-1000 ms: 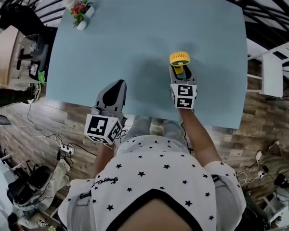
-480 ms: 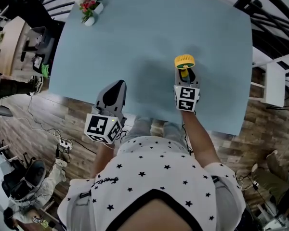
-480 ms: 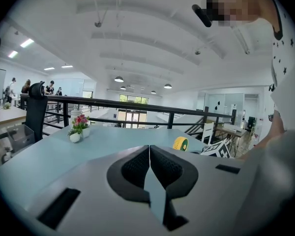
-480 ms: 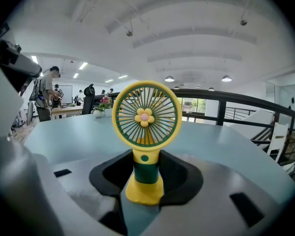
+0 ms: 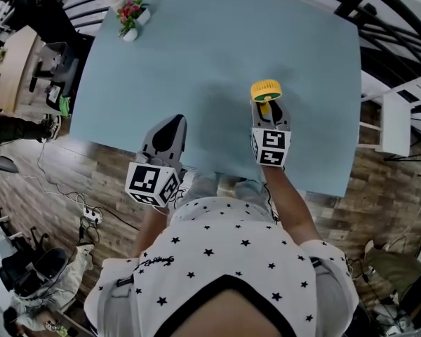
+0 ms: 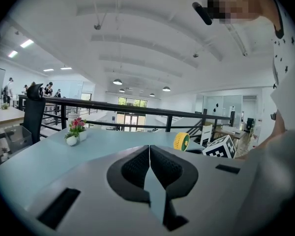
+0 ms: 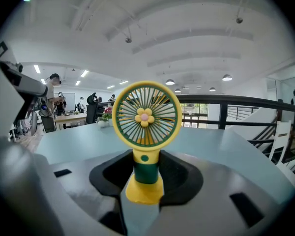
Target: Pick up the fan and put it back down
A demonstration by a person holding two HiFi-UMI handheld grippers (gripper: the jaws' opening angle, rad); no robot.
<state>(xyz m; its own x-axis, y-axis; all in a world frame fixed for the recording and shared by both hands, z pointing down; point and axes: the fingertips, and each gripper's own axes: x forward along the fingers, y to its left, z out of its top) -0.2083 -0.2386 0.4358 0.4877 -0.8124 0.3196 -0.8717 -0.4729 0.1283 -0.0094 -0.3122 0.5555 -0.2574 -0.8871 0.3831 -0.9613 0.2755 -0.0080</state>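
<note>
Fan (image 7: 146, 114), yellow with a green stem, upright in the right tool (image 5: 267, 112), whose pads clamp the stem. From above, stem and base are hidden, so contact with the pale blue surface (image 5: 196, 48) cannot be judged. Left tool (image 6: 149, 151): pads together, empty, at the surface's near edge.

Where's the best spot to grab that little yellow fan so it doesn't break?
Take the fan by its green stem, under the round head, coming in level from the person's side of the table. The stem is narrow and upright, so two jaws fit either side of it. The head is wide, with thin bars that might bend. The right gripper is clamped just there.
</note>
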